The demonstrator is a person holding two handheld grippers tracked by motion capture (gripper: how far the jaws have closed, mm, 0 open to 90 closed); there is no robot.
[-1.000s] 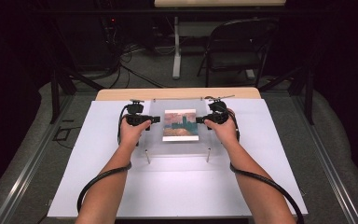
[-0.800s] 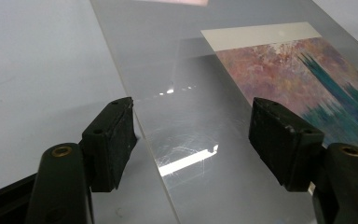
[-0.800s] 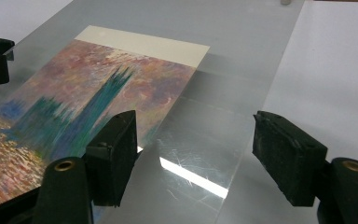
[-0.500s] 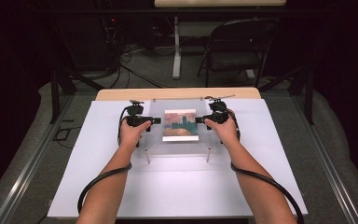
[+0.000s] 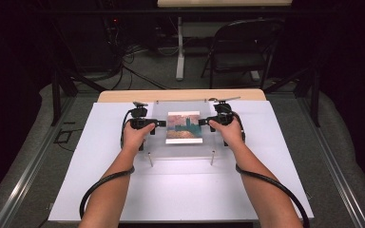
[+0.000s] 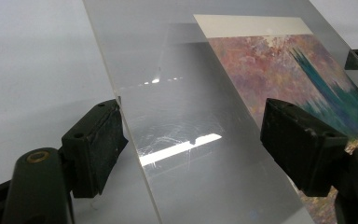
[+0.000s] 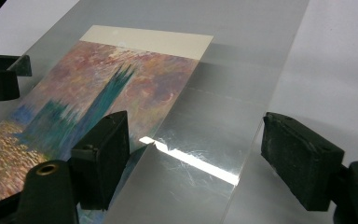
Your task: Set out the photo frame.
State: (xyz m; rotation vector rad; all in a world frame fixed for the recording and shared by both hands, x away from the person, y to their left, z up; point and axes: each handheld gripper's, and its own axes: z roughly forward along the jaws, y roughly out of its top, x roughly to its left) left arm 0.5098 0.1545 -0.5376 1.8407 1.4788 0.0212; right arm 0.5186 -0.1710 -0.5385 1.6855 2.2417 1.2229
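A clear acrylic sheet (image 5: 183, 149) lies over a colourful painted print (image 5: 184, 127) on the white mat. My left gripper (image 5: 161, 123) reaches in at the sheet's left edge and my right gripper (image 5: 202, 121) at its right edge, each held in a hand. In the left gripper view the sheet (image 6: 177, 116) passes between the jaws of the left gripper (image 6: 193, 140), with the print (image 6: 298, 70) beyond. The right gripper (image 7: 193, 149) likewise straddles the sheet (image 7: 233, 70) beside the print (image 7: 98, 93). Both pairs of jaws have just been opening and stand open, their pads off the sheet.
Two small metal pins (image 5: 150, 159) (image 5: 212, 157) stand at the sheet's near edge. The white mat (image 5: 180, 194) covers a wooden table (image 5: 180, 95). A folding chair (image 5: 242, 47) and floor cables lie beyond the table.
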